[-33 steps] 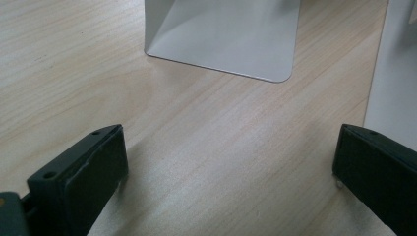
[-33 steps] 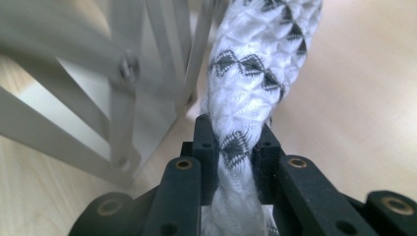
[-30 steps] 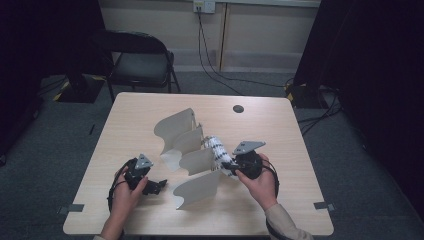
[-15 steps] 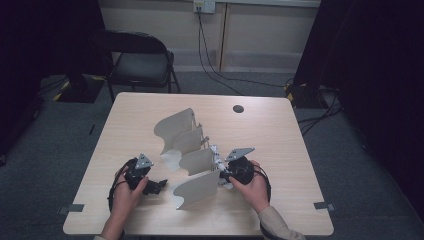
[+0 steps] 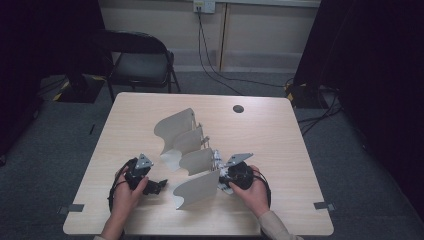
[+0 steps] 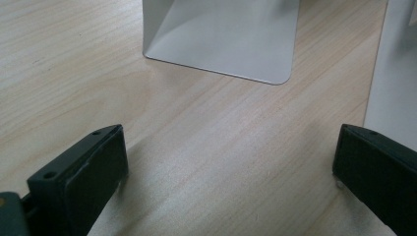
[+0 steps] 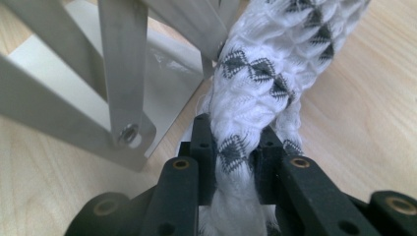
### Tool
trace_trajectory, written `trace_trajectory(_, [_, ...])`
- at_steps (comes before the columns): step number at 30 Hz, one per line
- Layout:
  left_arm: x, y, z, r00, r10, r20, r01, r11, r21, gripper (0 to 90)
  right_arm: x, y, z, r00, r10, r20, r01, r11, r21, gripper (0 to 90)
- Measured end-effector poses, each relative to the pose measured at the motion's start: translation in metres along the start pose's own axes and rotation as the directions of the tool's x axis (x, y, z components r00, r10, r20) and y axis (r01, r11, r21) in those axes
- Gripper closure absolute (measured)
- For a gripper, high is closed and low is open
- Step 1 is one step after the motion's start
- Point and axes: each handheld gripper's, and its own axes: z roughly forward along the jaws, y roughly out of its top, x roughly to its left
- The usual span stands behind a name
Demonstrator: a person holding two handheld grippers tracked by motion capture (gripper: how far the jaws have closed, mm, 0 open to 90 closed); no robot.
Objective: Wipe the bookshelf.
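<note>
- One rope [image 7: 255,98], white with black diamonds, is pinched between the nearly closed jaws of the right gripper [image 7: 235,147], beside the rack.
- One metal rack [image 5: 192,157] of four curved plates stands mid-desk [image 5: 280,145].
- Left gripper [image 6: 226,162]: jaws wide apart, nothing between them, resting low on the desk left of the rack.
- Two hands grip from the near edge.

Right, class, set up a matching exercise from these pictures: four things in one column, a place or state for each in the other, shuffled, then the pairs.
Things:
1. left gripper
2. right gripper
3. black chair
4. dark round spot

Places or states:
A. on the tabletop near the far edge
B. on the floor beyond the table
C. shut on the white rope
D. jaws wide apart over bare wood

Pairs: 1-D, 2-C, 3-B, 4-A
</note>
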Motion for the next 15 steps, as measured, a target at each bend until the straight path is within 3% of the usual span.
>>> trace_trajectory(4, [0.0,0.0,0.0,1.0,0.003,0.0,-0.003,1.0,0.002,0.0,0.0,-0.001,-0.005,0.9997,0.014,0.02,-0.014,1.0,-0.021,64.0])
trace_trajectory(9, [0.0,0.0,0.0,1.0,0.004,0.0,-0.004,1.0,0.003,0.0,-0.005,0.013,-0.015,0.9979,0.032,0.056,-0.027,0.996,-0.084,56.6])
trace_trajectory(13, [0.0,0.0,0.0,1.0,0.004,0.0,-0.004,1.0,0.003,0.0,-0.008,0.014,0.0,0.9971,0.03,0.07,-0.028,0.999,-0.037,56.3])
trace_trajectory(15, [0.0,0.0,0.0,1.0,0.003,0.0,-0.003,1.0,0.003,0.0,-0.006,0.01,0.008,0.9967,0.009,0.081,-0.008,1.0,-0.017,67.5])
